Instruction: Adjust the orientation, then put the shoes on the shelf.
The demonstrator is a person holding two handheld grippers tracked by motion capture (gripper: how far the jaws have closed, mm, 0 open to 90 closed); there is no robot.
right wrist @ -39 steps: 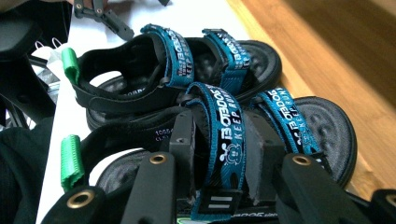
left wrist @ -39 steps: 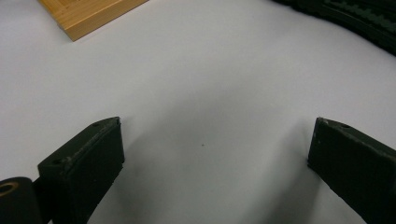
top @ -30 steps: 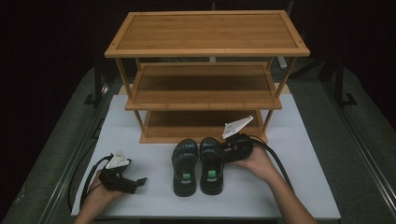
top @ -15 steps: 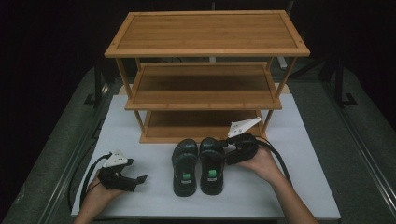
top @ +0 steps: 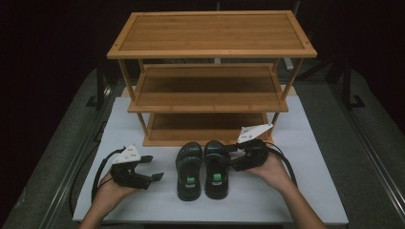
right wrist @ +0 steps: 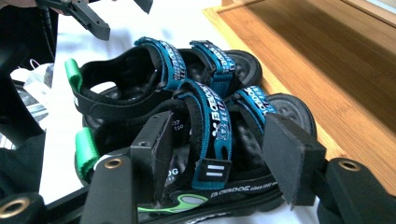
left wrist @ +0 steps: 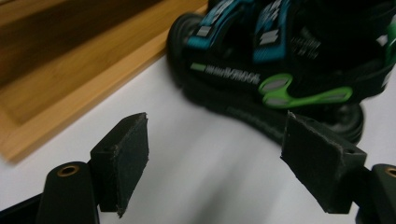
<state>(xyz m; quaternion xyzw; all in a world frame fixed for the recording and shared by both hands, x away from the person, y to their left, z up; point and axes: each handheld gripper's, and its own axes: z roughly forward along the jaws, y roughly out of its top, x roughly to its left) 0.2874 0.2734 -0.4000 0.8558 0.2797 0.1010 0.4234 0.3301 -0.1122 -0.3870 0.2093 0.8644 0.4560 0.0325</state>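
Observation:
Two black sandals with teal straps and green tabs lie side by side on the white mat, the left sandal (top: 189,171) and the right sandal (top: 215,169). My right gripper (top: 230,156) is at the right sandal's outer side. In the right gripper view it (right wrist: 219,158) stands open, its jaws on either side of the nearer sandal's teal strap (right wrist: 212,130). My left gripper (top: 153,167) is open, a short way left of the left sandal. In the left gripper view its jaws (left wrist: 215,158) hold nothing, and a sandal (left wrist: 280,60) lies just ahead.
A three-tier bamboo rack (top: 210,33) stands behind the sandals, its bottom shelf (right wrist: 327,60) close to their toes. The white mat (top: 296,195) has bare room at the front and to both sides. Dark floor surrounds the table.
My left gripper has moved slightly forward and right, toward the sandals. My right gripper has shifted a little but stays at the right sandal.

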